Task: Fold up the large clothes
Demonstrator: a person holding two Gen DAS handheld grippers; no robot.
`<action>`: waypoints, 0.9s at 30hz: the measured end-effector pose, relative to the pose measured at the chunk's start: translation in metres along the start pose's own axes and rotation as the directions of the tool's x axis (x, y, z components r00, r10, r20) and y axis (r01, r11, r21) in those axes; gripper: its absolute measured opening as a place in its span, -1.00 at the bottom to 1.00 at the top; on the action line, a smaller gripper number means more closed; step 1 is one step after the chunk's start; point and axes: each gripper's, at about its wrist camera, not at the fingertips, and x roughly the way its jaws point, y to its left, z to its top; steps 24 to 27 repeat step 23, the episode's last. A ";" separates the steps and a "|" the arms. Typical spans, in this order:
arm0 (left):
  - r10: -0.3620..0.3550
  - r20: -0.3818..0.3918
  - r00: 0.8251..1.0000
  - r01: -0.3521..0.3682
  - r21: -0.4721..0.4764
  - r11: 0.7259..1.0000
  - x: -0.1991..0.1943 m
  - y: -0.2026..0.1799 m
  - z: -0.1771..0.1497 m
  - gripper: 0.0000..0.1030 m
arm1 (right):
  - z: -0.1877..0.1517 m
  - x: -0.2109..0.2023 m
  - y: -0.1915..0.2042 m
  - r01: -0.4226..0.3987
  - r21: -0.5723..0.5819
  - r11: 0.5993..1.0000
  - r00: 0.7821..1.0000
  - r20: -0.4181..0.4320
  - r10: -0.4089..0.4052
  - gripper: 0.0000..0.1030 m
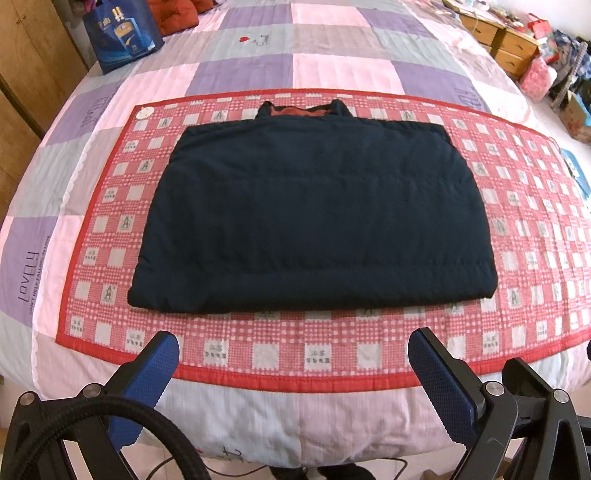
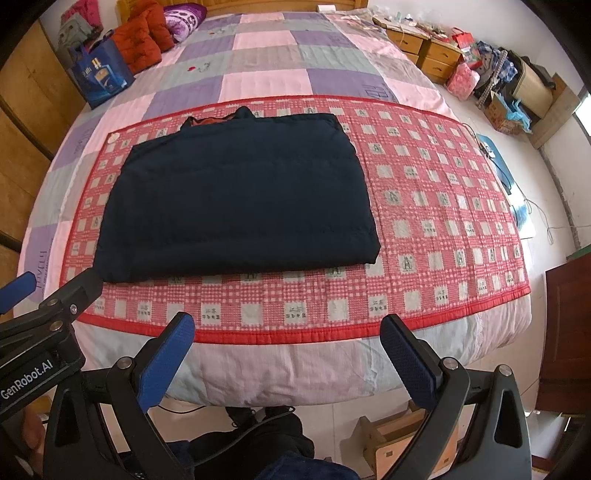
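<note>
Checked pink-and-purple bed quilt (image 1: 343, 70) is overlaid by a red gingham mat (image 1: 517, 229). Folded navy jacket (image 1: 314, 221) is seen at frame centre on the mat. Wooden drawers (image 2: 424, 51) are cluttered at upper right, contents indistinct. Left gripper (image 1: 293, 350) and right gripper (image 2: 288, 332) are held spread, empty.

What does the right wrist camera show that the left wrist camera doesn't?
Only the right wrist view shows the left gripper's body from the side, a dark wooden door at the right, a low wooden stool on the floor and a purple pillow at the bed's head. Only the left wrist view shows a braided black cable by its own jaws. Both show the folded dark jacket on the red checked mat, a blue gift bag, and wide-open empty jaws.
</note>
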 end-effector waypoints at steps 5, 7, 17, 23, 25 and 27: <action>0.002 0.001 1.000 -0.002 0.001 1.000 0.000 0.000 0.000 0.98 | 0.000 0.000 0.000 0.001 -0.001 1.000 1.000 0.002 -0.001 0.99; 0.003 0.001 1.000 -0.003 0.002 1.000 0.000 0.000 0.000 0.98 | 0.000 0.000 0.000 0.001 -0.002 1.000 1.000 0.000 -0.001 0.99; 0.004 0.005 1.000 -0.004 -0.001 1.000 0.000 0.006 0.001 0.98 | 0.004 0.001 0.009 0.002 0.000 1.000 1.000 -0.001 -0.002 0.99; -0.002 0.015 1.000 0.002 -0.001 1.000 -0.003 0.004 0.005 0.98 | 0.005 0.001 0.014 0.004 0.002 1.000 1.000 0.002 -0.004 0.99; -0.002 0.015 1.000 0.002 -0.001 1.000 -0.003 0.004 0.005 0.98 | 0.005 0.001 0.014 0.004 0.002 1.000 1.000 0.002 -0.004 0.99; -0.002 0.015 1.000 0.002 -0.001 1.000 -0.003 0.004 0.005 0.98 | 0.005 0.001 0.014 0.004 0.002 1.000 1.000 0.002 -0.004 0.99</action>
